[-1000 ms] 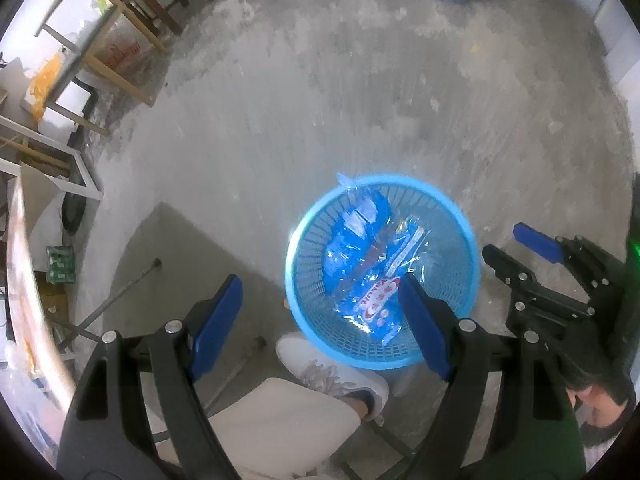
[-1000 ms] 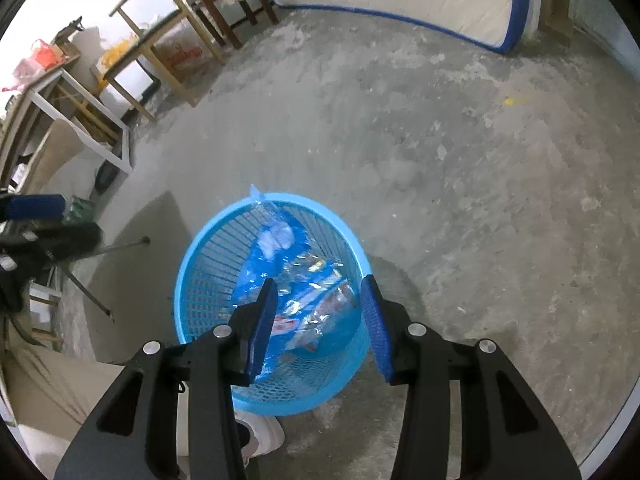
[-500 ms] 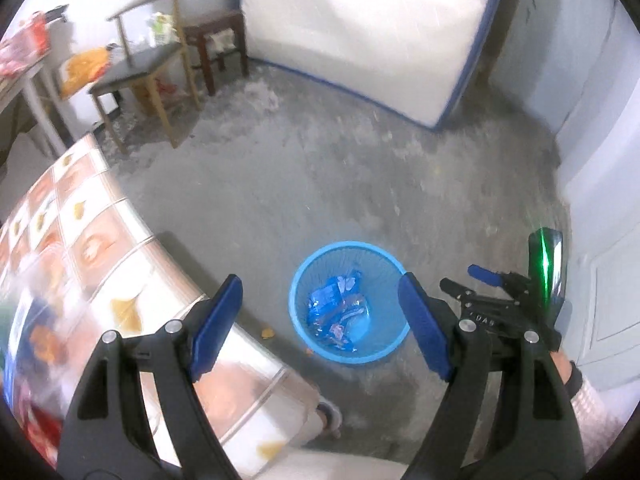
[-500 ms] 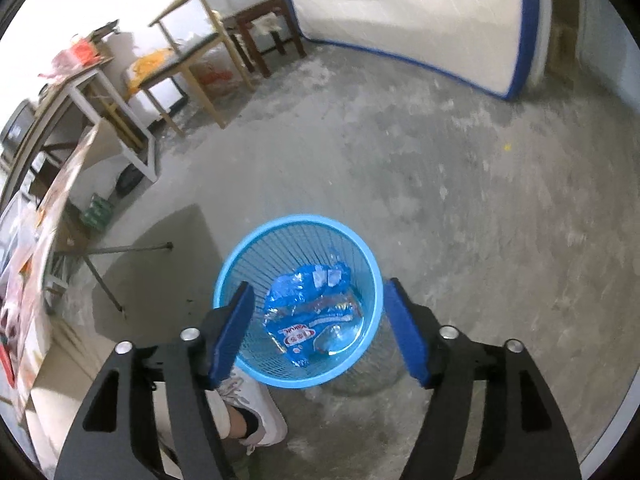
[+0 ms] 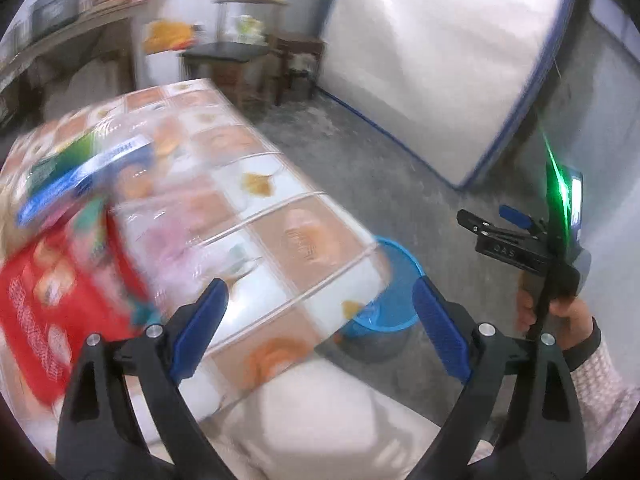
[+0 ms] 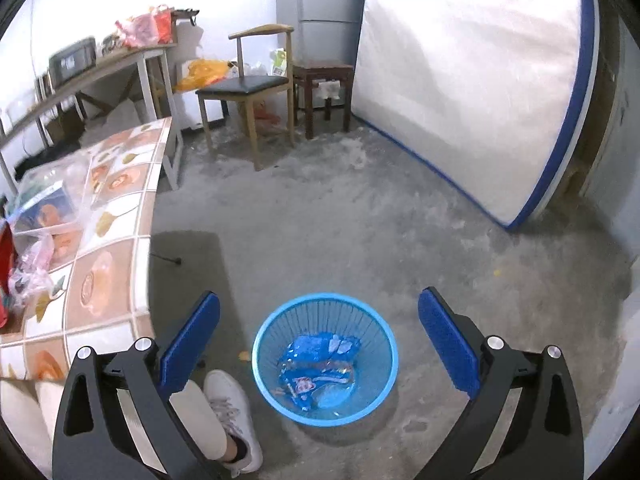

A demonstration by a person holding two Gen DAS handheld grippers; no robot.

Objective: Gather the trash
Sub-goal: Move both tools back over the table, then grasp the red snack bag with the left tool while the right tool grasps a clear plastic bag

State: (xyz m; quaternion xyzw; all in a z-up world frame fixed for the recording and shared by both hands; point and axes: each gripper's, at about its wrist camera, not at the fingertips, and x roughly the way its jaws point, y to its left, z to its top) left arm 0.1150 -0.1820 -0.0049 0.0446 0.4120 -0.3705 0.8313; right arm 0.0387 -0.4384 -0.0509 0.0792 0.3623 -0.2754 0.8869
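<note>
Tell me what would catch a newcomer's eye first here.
The bright blue basket on the grey concrete floor, with shiny blue wrappers lying in it, seen between the right gripper's opening, empty jaws. Next, the tiled table at the left, strewn with clear plastic bags and a red packet. A white mattress leans against the far wall.

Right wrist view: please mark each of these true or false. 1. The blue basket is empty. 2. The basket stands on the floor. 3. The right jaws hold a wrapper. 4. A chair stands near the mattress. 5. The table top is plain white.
1. False: blue wrappers lie in the basket.
2. True.
3. False: the right gripper is opening, nothing between its jaws.
4. True: chair, mattress.
5. False: the table has picture tiles.
</note>
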